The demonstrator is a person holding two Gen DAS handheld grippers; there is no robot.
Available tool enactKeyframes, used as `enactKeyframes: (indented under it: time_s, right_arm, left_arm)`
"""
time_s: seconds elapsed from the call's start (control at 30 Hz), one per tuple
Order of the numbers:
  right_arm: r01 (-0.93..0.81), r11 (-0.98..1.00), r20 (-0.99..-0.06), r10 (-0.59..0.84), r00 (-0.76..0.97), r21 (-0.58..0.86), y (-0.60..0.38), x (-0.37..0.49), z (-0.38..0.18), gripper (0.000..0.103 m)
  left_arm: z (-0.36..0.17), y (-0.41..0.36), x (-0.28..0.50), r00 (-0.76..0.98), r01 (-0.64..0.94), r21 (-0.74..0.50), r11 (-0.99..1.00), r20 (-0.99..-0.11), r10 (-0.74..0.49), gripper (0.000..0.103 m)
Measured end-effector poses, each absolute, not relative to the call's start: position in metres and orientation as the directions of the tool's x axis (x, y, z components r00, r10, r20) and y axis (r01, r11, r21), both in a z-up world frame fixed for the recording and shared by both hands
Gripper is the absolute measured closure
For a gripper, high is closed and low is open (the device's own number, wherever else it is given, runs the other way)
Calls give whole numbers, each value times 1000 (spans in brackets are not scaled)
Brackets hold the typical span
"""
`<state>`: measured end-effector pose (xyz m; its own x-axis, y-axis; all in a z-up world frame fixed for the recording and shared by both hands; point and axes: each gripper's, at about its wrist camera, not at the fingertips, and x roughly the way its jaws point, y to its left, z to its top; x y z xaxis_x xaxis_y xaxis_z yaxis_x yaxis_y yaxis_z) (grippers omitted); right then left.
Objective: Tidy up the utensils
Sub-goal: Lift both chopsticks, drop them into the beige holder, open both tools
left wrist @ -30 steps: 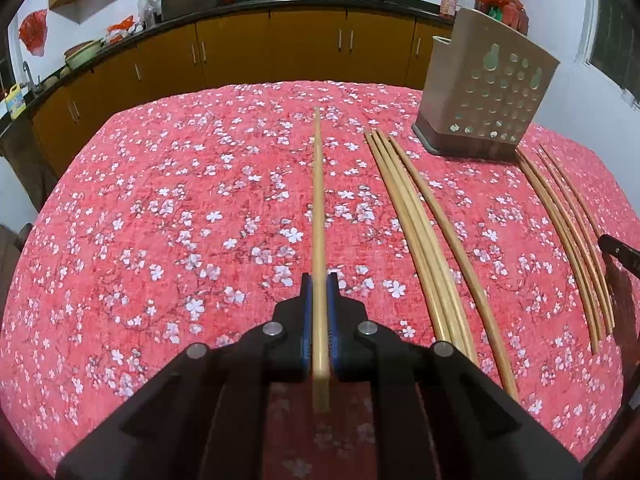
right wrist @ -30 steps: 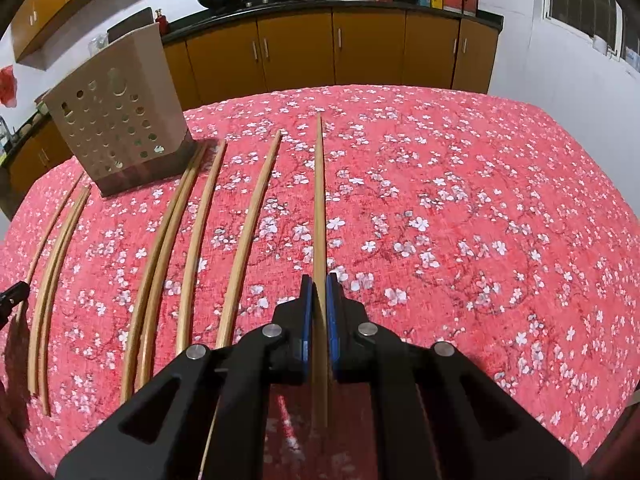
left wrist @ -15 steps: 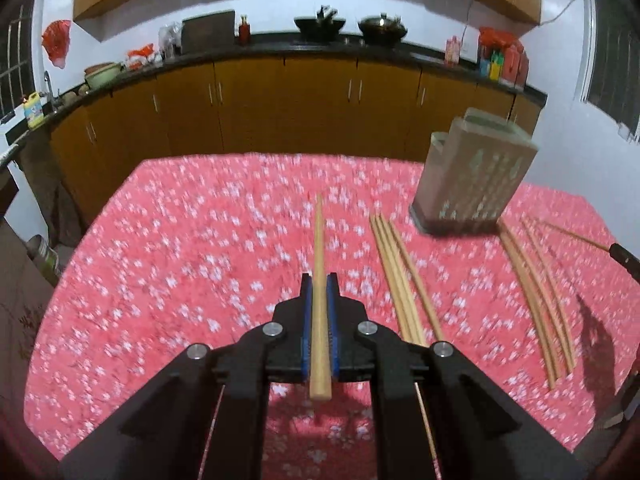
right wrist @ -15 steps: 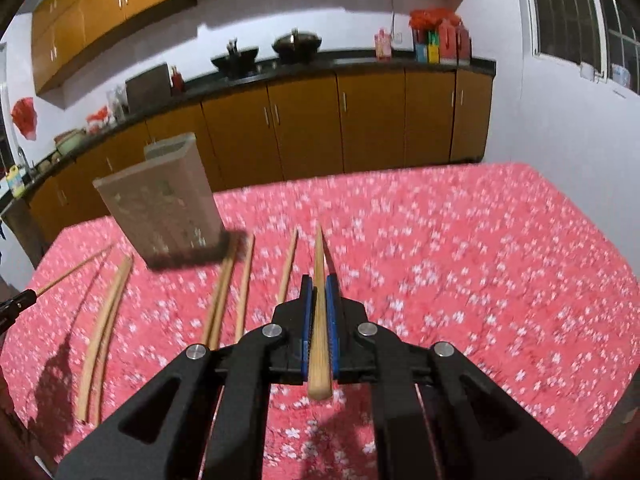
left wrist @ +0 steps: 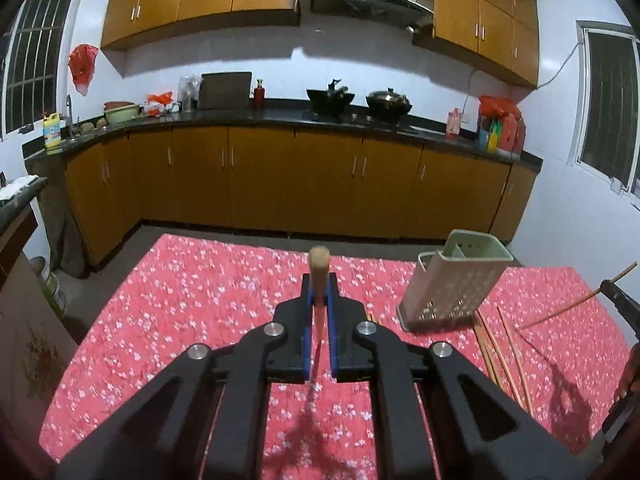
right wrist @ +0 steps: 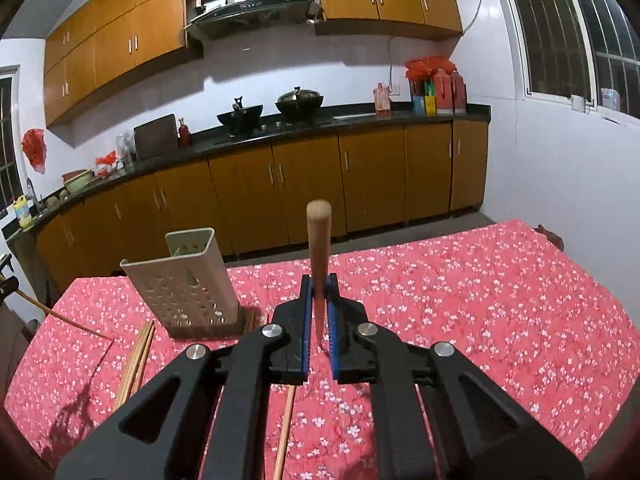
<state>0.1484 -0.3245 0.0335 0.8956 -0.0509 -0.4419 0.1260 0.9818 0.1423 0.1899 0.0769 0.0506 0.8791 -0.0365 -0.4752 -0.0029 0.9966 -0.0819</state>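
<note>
My left gripper (left wrist: pixel 319 294) is shut on a wooden chopstick (left wrist: pixel 319 264) that points away over the red flowered tablecloth (left wrist: pixel 192 292). The beige perforated utensil holder (left wrist: pixel 456 284) stands to its right, with several chopsticks (left wrist: pixel 496 352) lying just beyond the holder. My right gripper (right wrist: pixel 319 294) is shut on a second chopstick (right wrist: pixel 319 236), held above the cloth. In the right wrist view the holder (right wrist: pixel 188 284) stands to the left, loose chopsticks (right wrist: pixel 138 356) lie beside it, and one more chopstick (right wrist: pixel 286 428) lies under the gripper.
Wooden cabinets (left wrist: pixel 320 184) under a dark counter with woks run along the far wall, with a strip of floor before the table's far edge. A cardboard box (left wrist: pixel 28 352) stands left of the table. A white wall (right wrist: pixel 560 168) with a window is on the right.
Both grippers have risen off the table, each carrying its chopstick, and have tipped upward so the kitchen wall fills the view. The table and holder now sit lower in both views.
</note>
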Motion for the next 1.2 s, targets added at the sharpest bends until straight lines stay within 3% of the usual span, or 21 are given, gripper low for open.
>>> enactKeyframes:
  time_s: [0.2, 0.3, 0.47, 0.63, 0.97, 1.2]
  right_arm:
    - [121, 984, -420, -56, 906, 128, -322, 157, 47, 95]
    - [102, 981, -360, -38, 932, 163, -322, 161, 75, 95]
    - [29, 970, -215, 25, 976, 243, -320, 163, 130, 95]
    - [-45, 961, -141, 86, 986, 272, -305, 169, 153, 95]
    - [-104, 966, -185, 150, 971, 237, -276, 203, 132, 95]
    - [-107, 964, -268, 173, 948, 242, -270, 226, 107, 95]
  left_arm:
    - [69, 75, 196, 892, -7, -78, 997, -450, -29, 95]
    - [88, 72, 198, 909, 8, -88, 996, -415, -44, 96]
    - [135, 55, 200, 944, 60, -115, 992, -316, -94, 95]
    - [175, 37, 204, 972, 95, -172, 981, -198, -128, 95]
    - [190, -11, 237, 985, 136, -237, 962, -69, -156, 96]
    - [147, -40, 277, 973, 134, -203, 970, -158, -167, 96]
